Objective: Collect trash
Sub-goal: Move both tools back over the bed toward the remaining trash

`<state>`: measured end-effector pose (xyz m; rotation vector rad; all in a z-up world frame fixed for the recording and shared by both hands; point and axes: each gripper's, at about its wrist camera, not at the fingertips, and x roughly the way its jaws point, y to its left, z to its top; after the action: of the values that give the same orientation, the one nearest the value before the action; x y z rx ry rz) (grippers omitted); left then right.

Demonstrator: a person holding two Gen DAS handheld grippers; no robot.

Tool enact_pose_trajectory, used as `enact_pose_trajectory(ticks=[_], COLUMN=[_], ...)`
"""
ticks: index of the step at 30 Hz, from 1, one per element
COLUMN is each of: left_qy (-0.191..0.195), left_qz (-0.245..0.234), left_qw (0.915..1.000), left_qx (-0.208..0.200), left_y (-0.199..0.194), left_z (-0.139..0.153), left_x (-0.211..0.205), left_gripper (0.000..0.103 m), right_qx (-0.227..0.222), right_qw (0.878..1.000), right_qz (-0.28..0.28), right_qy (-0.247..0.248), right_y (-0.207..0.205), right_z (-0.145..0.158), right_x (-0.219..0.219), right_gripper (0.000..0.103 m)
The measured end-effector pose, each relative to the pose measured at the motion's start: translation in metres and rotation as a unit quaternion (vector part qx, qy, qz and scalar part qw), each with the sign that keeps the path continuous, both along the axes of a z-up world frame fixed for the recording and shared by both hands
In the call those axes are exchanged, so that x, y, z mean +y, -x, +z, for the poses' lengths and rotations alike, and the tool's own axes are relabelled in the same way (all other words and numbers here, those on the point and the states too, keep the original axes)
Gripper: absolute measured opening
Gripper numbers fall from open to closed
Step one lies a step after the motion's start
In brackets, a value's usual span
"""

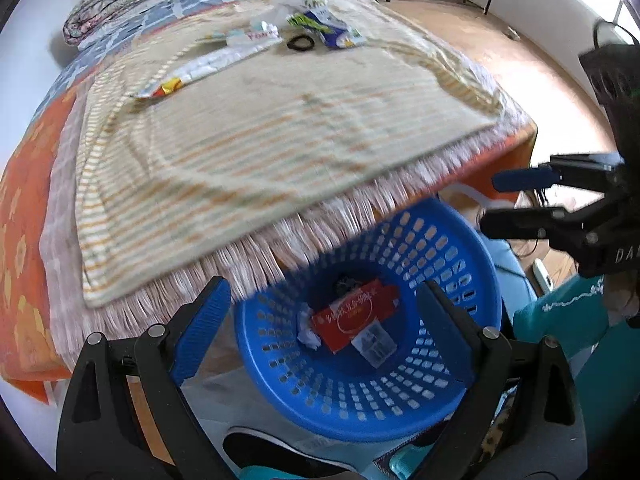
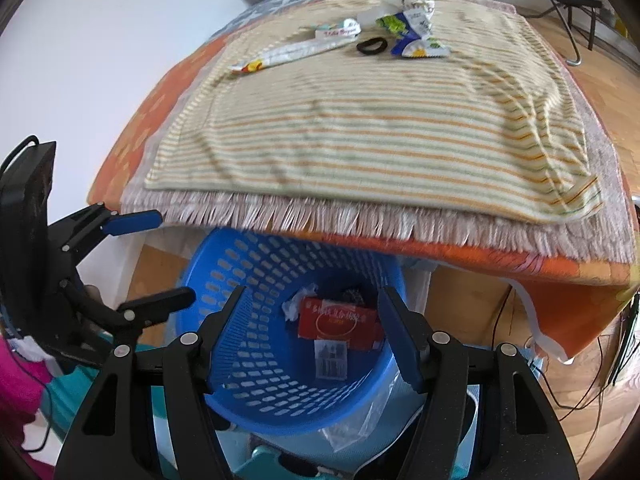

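We've got both grippers w/ jaws spread wide and nothing in them: left gripper (image 1: 324,312) and right gripper (image 2: 310,320) hang over the blue basket (image 2: 248,264), which sits below the table edge. In it lie a red packet (image 2: 340,322) and crumpled white paper (image 2: 294,306) (plus something dark, can't tell what). More wrappers (image 2: 404,26) and a black ring (image 2: 372,45) rest at the far end of the striped cloth (image 2: 360,136).

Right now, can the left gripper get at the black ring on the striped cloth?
Probably yes. The left gripper is open and empty over the blue basket; the black ring lies uncovered at the far end of the striped cloth, beside wrappers, with nothing between. It needs a long forward reach.
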<state>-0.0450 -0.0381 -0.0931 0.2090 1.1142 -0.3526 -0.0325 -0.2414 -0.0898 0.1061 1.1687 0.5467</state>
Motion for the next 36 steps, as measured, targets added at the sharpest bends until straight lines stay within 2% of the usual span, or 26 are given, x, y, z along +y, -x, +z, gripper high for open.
enact_pose_trajectory(ticks=[7,16,23,26,32,36], left_qy=[-0.005,0.020,0.044,0.047,0.070,0.072], left_qz=[-0.009,0.018,0.031,0.038,0.076,0.088], left_qw=[0.9997,0.9995,0.9984,0.9978,0.9945,0.9934], left_qx=[-0.021,-0.015,-0.018,-0.026,-0.017,-0.015], left_y=[-0.032,-0.090,-0.147,-0.177,-0.229,-0.255], left_z=[0.019,0.029,0.038,0.039,0.028,0.021], left_x=[0.004,0.027,0.035,0.039,0.055,0.060], left_gripper=[0.096,0.096,0.096,0.096,0.096,0.096], right_qx=[-0.014,-0.039,-0.069,-0.073,-0.072,-0.074], right_qw=[1.000,0.999,0.997,0.996,0.996,0.996], right_qz=[-0.008,-0.007,0.000,-0.007,-0.028,-0.025], right_qy=[0.002,0.017,0.045,0.042,0.035,0.038], right_y=[-0.012,-0.036,-0.079,-0.106,-0.154,-0.173], right_z=[0.010,0.023,0.032,0.033,0.038,0.040], right_x=[-0.004,-0.002,0.001,0.000,-0.001,0.003], right_gripper=[0.065,0.065,0.069,0.069,0.069,0.069])
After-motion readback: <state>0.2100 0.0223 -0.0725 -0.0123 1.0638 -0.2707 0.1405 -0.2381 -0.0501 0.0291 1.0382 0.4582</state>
